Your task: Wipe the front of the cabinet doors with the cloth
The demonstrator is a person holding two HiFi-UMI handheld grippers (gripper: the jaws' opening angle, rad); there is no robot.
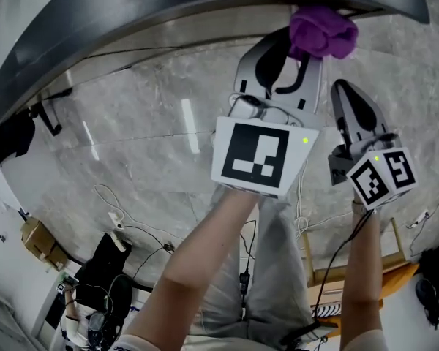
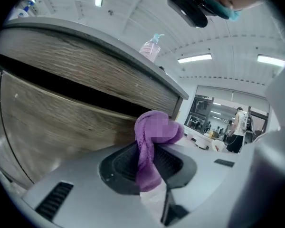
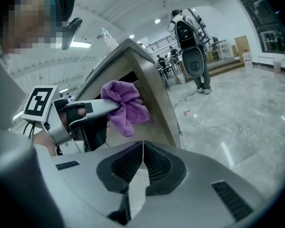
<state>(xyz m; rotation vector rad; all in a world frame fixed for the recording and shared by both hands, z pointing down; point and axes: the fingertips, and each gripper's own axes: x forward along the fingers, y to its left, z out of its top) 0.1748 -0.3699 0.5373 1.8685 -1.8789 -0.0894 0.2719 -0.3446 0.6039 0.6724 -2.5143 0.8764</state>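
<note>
Polished grey marble floor (image 1: 132, 167) fills the head view beneath me. The cabinet doors (image 2: 61, 108) — pale wood grain under a dark gap — sweep across the left gripper view from 9 to 1 o'clock.

My left hand-held gripper (image 2: 147, 163) is pinching the cloth (image 2: 154, 134). Its jaws are clamped on a twisted neck of fabric, and the rest bunches into a wad beyond the tips. In the head view that wad sits at about 1 o'clock, right by the cabinet's upper edge; I cannot tell whether it touches the wood. The right hand-held gripper (image 3: 142, 160) hangs at 3 o'clock of the left one, jaws pressed together on nothing.

I judge the cloth light, soft and limp — it will drag and fold rather than push. Holding it at the neck, close behind the wad, seems right, since a looser tail would flop. It is purple, fluffy and towel-like, and crumpled into rounded folds.
</note>
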